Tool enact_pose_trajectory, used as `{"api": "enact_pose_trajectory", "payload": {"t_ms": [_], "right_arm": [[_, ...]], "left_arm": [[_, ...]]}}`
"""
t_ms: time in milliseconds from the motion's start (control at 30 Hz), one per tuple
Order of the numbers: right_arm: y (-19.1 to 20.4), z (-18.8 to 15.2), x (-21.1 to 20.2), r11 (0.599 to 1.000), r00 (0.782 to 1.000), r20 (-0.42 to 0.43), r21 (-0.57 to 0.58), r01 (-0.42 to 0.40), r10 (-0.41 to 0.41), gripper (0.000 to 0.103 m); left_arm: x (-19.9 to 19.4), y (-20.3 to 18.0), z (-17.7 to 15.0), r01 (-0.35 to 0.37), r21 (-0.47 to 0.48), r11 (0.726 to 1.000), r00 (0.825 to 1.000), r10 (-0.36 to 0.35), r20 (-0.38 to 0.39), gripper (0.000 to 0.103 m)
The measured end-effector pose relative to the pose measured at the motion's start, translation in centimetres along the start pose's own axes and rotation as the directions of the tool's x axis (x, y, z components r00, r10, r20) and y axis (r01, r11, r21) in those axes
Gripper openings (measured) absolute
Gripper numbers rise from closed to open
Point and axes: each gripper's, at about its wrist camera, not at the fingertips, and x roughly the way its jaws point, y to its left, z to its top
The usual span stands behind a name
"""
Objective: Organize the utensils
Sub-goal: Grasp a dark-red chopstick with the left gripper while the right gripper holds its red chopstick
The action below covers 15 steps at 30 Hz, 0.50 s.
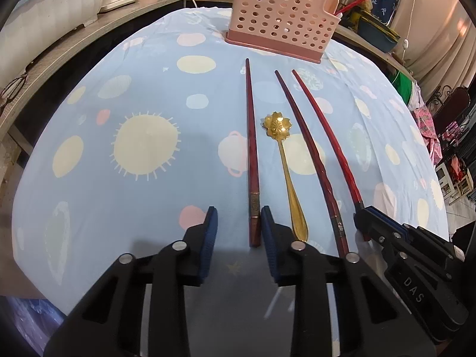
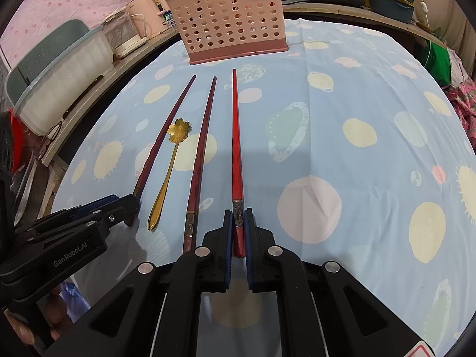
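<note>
- The right claw (image 2: 239,223) is pinching the thick end of the bright red lacquered chopstick (image 2: 236,148); in the right wrist view both blue pads press on its grey decorated band, low in the centre of the frame.
- This chopstick lies flat on the worktop covered with a pale blue cloth printed with suns and planets (image 2: 357,104). Its long axis runs almost straight up the frame, in line with the claw, and its thin tip points toward the pink perforated plastic utensil basket (image 2: 232,20) at the top centre.
- The tip is near the basket foot but apart from it, so I judge that the coming move is a lift and a carry forward along this same axis.
- The left claw (image 1: 239,223) is spread, with no earlier frame to compare. The dark red wooden chopstick (image 1: 251,148) has its thick end between the pads, close to the right pad; I cannot tell if it touches it.
- This chopstick also runs up the frame, its thin tip toward the basket (image 1: 279,15) in the upper centre.
- Right of it lie the gold metal spoon with a flower-shaped bowl (image 1: 282,154), bowl upward in the frame, and a second dark red chopstick (image 1: 309,148), both parallel and not held.
</note>
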Motion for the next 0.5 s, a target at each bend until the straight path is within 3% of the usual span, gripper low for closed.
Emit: {"api": "enact_pose_trajectory", "payload": {"t_ms": [133, 500], "right_arm": [[0.0, 0.0, 0.0, 1.000, 1.000, 0.000, 0.001, -0.002, 0.002, 0.007], [-1.0, -0.2, -2.8, 1.000, 0.999, 0.047, 0.024, -0.005, 0.004, 0.007]], "left_arm": [[0.1, 0.0, 0.0, 0.011, 0.003, 1.000, 1.000, -0.011, -0.002, 0.008], [-3.4, 1.0, 0.6, 0.014, -0.031, 0.999, 0.998, -0.012, 0.068, 0.008]]}}
